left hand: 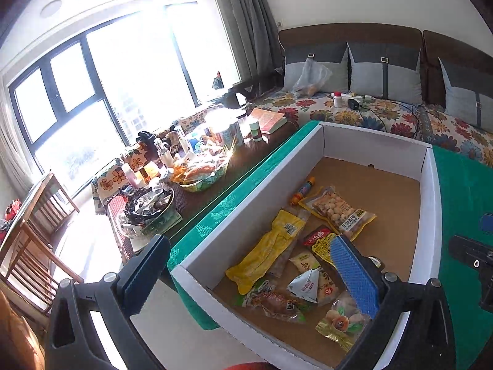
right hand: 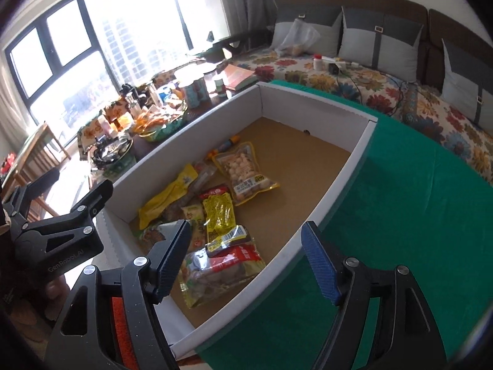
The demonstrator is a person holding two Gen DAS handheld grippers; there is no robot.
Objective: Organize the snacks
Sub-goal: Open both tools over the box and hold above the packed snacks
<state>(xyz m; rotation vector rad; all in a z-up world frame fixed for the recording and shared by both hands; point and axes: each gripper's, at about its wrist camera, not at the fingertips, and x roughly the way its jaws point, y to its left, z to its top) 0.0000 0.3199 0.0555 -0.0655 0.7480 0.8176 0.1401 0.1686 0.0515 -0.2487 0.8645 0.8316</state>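
Snacks [right hand: 215,212] piled in the near-left end of the white box [right hand: 348,166]; both tongs released, holding nothing.

Next pick by my read: long yellow pack [left hand: 268,246]. Its long axis runs diagonally, from the near-left corner toward mid-floor, top end pointing at the far wall. Close across the short width, mid-length, low approach so neighbours don't drag. Nut bag [left hand: 339,212] lies roughly parallel, further in. Left tongs [left hand: 246,274] straddle the box's near-left wall; right tongs [right hand: 246,262] straddle the wall bordering the bench's green cloth [right hand: 400,215].

Daylight from window [left hand: 92,92] — blown-out glare | side table [left hand: 197,166] overexposed | fisheye bending, dark corners — sharp centre
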